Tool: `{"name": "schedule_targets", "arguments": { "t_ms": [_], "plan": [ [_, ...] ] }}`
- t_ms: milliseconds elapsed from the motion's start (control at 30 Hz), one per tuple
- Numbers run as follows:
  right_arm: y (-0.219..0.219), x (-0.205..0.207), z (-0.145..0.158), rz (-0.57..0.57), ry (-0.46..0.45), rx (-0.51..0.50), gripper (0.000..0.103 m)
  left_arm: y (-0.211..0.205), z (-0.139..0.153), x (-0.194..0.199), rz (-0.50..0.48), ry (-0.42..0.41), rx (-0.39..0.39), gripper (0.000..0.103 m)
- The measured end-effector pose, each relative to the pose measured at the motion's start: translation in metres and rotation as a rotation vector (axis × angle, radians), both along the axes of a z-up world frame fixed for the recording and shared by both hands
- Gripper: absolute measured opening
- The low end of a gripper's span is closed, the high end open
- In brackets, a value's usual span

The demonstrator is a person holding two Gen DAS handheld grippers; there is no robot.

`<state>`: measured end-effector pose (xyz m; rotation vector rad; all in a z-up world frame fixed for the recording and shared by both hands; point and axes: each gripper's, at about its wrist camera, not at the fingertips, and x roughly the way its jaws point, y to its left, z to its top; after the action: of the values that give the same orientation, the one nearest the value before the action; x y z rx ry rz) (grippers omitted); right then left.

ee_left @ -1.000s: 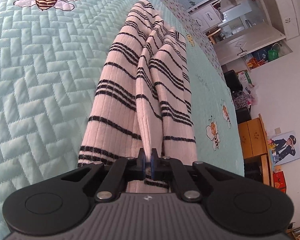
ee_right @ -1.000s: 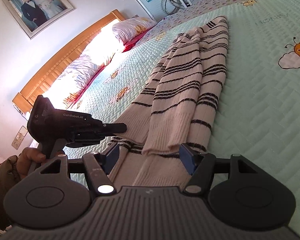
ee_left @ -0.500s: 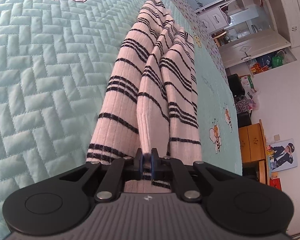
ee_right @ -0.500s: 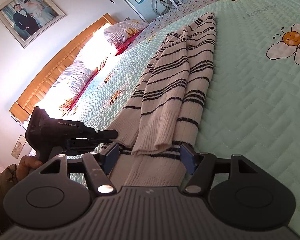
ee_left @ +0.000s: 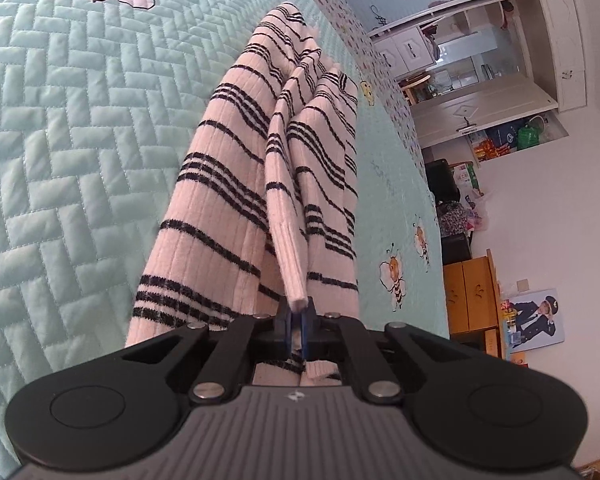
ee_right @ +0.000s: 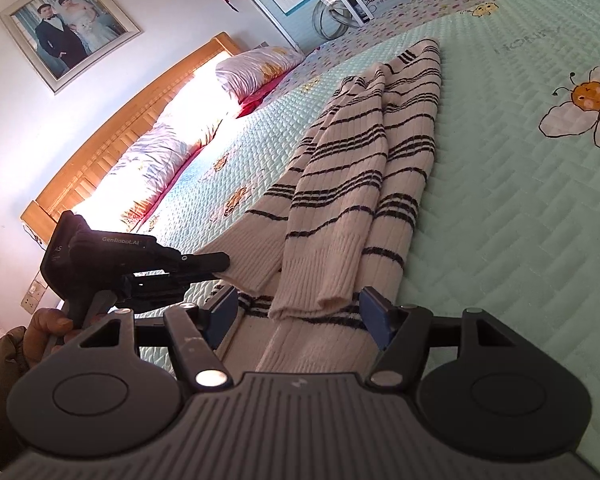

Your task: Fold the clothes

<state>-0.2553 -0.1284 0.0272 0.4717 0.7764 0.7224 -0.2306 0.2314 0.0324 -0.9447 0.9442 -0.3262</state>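
the striped sweater point(ee_right: 364, 184) lies in a long narrow strip on the bed point(ee_right: 520, 208), cross-folds left; left gripper point(ee_left: 298, 314) jaws pinch its hem, right gripper point(ee_right: 298, 312) jaws spread around it.

The left gripper point(ee_left: 298, 330) points slightly downward, its jaws pinched together on a fold of sweater point(ee_left: 236, 200). The right gripper point(ee_right: 298, 316) holds its jaws wide apart, a hand point(ee_right: 46, 330) gripping the left tool's handle.

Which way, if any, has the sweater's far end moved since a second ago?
No. The sweater has its far end just as far left of the embroidered bee as before.
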Motion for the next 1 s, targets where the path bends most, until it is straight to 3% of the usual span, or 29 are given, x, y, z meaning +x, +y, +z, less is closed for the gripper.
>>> {"name": "schedule_targets", "arguments": {
  "t_ms": [133,333,633,1000],
  "plan": [
    [-0.001,0.001,-0.003,-0.01,0.011,0.01,0.068,0.009,-0.006,-0.005,0.015,0.032,-0.02,0.002],
    [-0.001,0.001,-0.006,-0.012,0.023,0.012,0.068,0.007,-0.018,-0.004,0.004,0.087,0.017,0.002],
    [-0.004,0.004,-0.006,-0.021,0.029,0.035,0.069,0.021,-0.021,0.004,0.003,0.099,0.036,0.002],
    [-0.016,0.038,0.003,-0.041,0.057,0.131,0.069,0.017,-0.014,0.003,-0.066,0.112,0.152,0.006]
  ]
}}
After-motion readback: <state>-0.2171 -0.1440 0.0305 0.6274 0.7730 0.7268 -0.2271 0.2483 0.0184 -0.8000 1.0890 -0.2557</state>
